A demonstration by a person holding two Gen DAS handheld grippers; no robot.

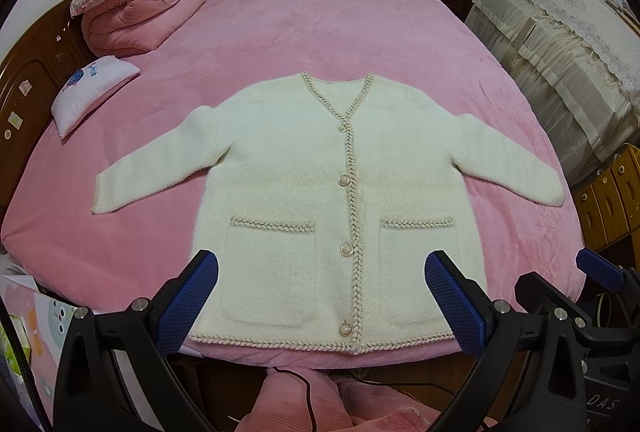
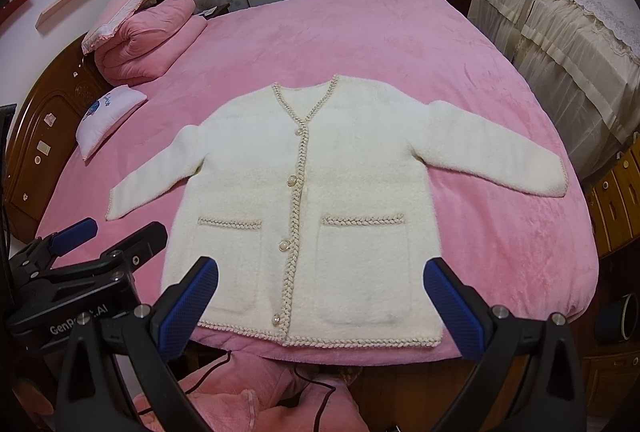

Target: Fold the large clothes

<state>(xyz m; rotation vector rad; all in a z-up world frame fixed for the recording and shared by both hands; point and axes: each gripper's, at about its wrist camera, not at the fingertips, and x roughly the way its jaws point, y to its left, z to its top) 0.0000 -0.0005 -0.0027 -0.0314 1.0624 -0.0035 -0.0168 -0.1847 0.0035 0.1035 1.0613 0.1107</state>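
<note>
A cream fluffy cardigan (image 1: 304, 192) (image 2: 344, 184) lies flat and face up on the pink bed (image 1: 360, 32) (image 2: 360, 40). It is buttoned, has braided trim and two front pockets, and both sleeves are spread out. Its hem lies near the bed's front edge. My left gripper (image 1: 320, 258) hovers open over the hem, nothing between its blue pads. It also shows at the left in the right wrist view as the left gripper (image 2: 116, 232). My right gripper (image 2: 321, 265) is open and empty above the hem's right half. The left wrist view catches that right gripper (image 1: 560, 272) at its right edge.
A folded pink quilt (image 1: 140, 12) with a pillow on top and a small white pillow (image 1: 92, 92) sit at the back left by the wooden headboard (image 1: 32, 80). Cloth-covered furniture (image 1: 560, 52) and wooden drawers (image 1: 612, 200) stand on the right. Pink cloth and a black cable (image 1: 300, 392) lie below the bed's front edge.
</note>
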